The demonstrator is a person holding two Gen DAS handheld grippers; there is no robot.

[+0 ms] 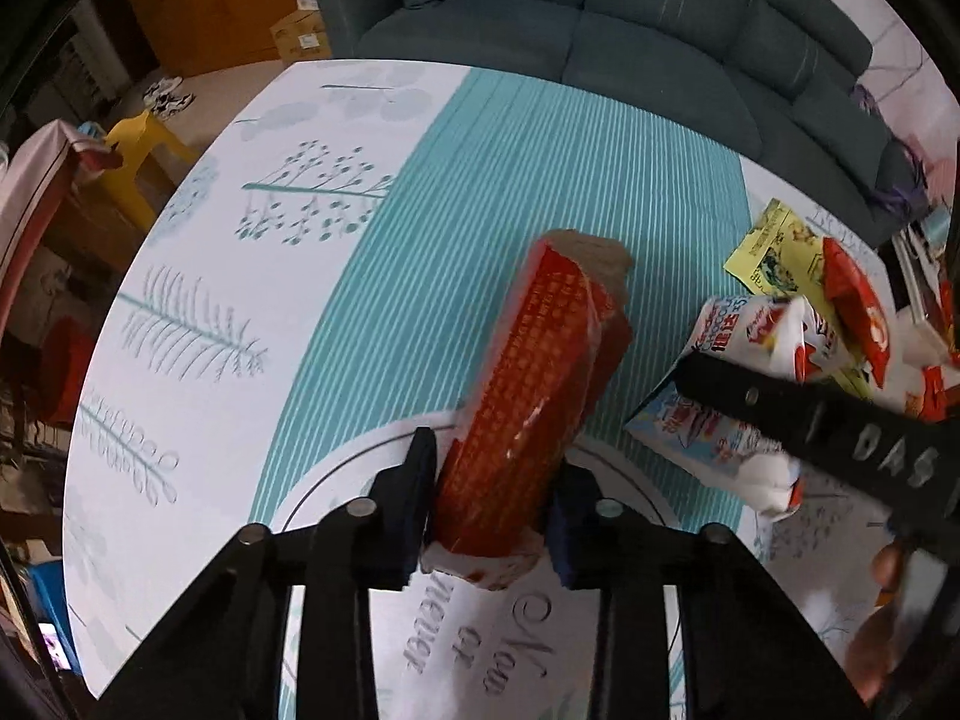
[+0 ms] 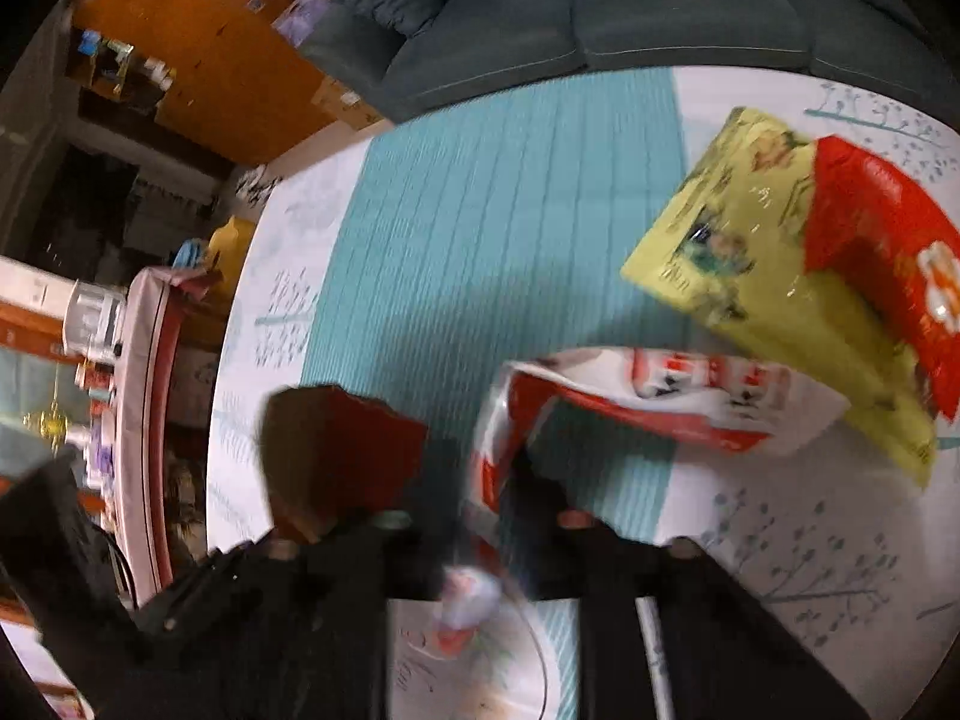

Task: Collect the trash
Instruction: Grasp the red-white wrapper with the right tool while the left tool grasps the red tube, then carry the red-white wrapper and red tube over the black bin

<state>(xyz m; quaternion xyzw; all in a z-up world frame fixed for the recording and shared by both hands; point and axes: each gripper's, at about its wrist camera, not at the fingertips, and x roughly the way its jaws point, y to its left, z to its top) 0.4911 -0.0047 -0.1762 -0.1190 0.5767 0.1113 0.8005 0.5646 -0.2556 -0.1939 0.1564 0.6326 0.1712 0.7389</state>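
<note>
Left gripper [image 1: 493,498]: nearly closed and clamped on the box [image 1: 540,372], pads pressing its two long sides near the lower end. Box squashed, red, pointing up and away over the teal stripe of the table [image 1: 270,312], far end torn open and brown.

Right gripper [image 2: 480,516]: drawn in narrow and, as far as the blur allows, pinching one edge of the wrapper [image 2: 660,396]. Rest of that wrapper spread white and red over the table, just beside the box. Seen from the left camera, one black finger lying straight across it.

Still on the table beyond: yellow packet [image 1: 774,252] with a red packet [image 1: 852,306] lying on top, touching, close to the edge by the sofa [image 1: 600,30].

Now, doing it well. Keep the left squeeze steady, not harder: crushed card probably gives and slides. Lift straight up before swinging, so the long free end clears the wrapper. On the right, check the pinch has real film in it, not just a corner; thin, slippery stuff, likely to slip out on a fast pull. Raise slowly, let the loose part trail, keep it off the two packets. Keep both loads apart on the way out. No bin in either view, so no telling which way to carry.
</note>
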